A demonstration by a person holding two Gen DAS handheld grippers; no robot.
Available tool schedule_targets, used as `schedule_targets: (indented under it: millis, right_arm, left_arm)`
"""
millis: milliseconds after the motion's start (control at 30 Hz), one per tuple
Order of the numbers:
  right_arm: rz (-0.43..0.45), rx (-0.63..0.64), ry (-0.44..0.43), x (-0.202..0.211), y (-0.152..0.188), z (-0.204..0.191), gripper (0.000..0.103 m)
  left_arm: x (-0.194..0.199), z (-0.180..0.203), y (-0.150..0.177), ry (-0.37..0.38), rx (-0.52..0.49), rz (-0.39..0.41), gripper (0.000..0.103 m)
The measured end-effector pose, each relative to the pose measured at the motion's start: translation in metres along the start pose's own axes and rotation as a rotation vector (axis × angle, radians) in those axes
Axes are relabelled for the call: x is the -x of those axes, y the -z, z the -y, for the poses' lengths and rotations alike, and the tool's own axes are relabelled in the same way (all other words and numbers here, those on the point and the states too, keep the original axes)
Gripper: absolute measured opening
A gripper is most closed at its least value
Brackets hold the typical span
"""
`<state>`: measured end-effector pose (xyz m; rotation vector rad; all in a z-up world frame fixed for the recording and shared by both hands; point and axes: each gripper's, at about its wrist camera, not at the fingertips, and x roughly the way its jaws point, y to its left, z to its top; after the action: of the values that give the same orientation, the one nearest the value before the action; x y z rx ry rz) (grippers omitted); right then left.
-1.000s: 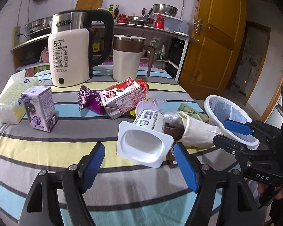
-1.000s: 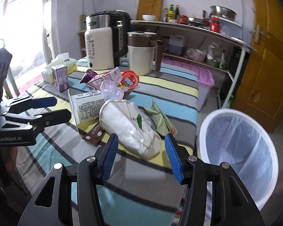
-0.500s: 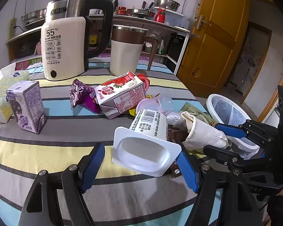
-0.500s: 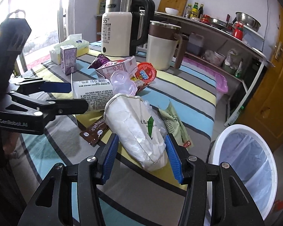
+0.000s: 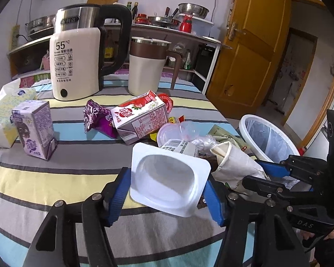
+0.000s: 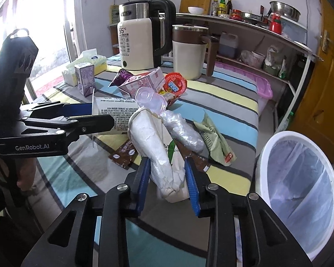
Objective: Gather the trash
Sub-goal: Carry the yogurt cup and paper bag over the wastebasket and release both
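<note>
Right wrist view had the crumpled white paper bag (image 6: pixel 160 155) lying on the striped tablecloth (image 6: pixel 229 98) just left of the white bin (image 6: pixel 300 178), long axis running away from the camera, its near end sitting between the right gripper (image 6: pixel 168 178) pads. Those jaws were closing and looked to be touching the bag on both sides. Further left of the bin, the left gripper (image 5: pixel 167 195) was closing around the white yogurt cup (image 5: pixel 169 178), mouth facing it. Right hand's the closer one to the bin, I'd say.

On the tabletop (image 5: pixel 55 178) the yogurt cup (image 5: pixel 169 184) lies left of the paper bag (image 5: pixel 236 164); the kettle (image 5: pixel 75 66) stands behind, and the bin (image 5: pixel 269 138) sits beyond the right edge.
</note>
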<state>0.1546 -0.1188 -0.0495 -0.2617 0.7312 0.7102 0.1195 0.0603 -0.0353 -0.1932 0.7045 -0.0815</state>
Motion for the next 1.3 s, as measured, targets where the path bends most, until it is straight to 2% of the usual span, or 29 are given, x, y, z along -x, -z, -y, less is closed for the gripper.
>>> schedule_targets:
  millis: [433,667,933,1300]
  right_arm:
    - [0.053,-0.117,0.013,0.030,0.010,0.004,0.032]
    - [0.077,-0.186,0.050,0.047,0.018,0.019,0.032]
    - [0.099,-0.251,0.124,0.067,0.031,0.051,0.032]
    - [0.082,-0.379,0.272,0.087,0.058,0.119,0.032]
  left_arm:
    - [0.029,0.003,0.002,0.001,0.009,0.061,0.062]
    - [0.037,0.021,-0.004,0.028,-0.019,0.084,0.062]
    - [0.021,0.061,-0.014,0.095,-0.076,0.072,0.062]
    - [-0.022,0.132,-0.029,0.208,-0.177,0.025,0.062]
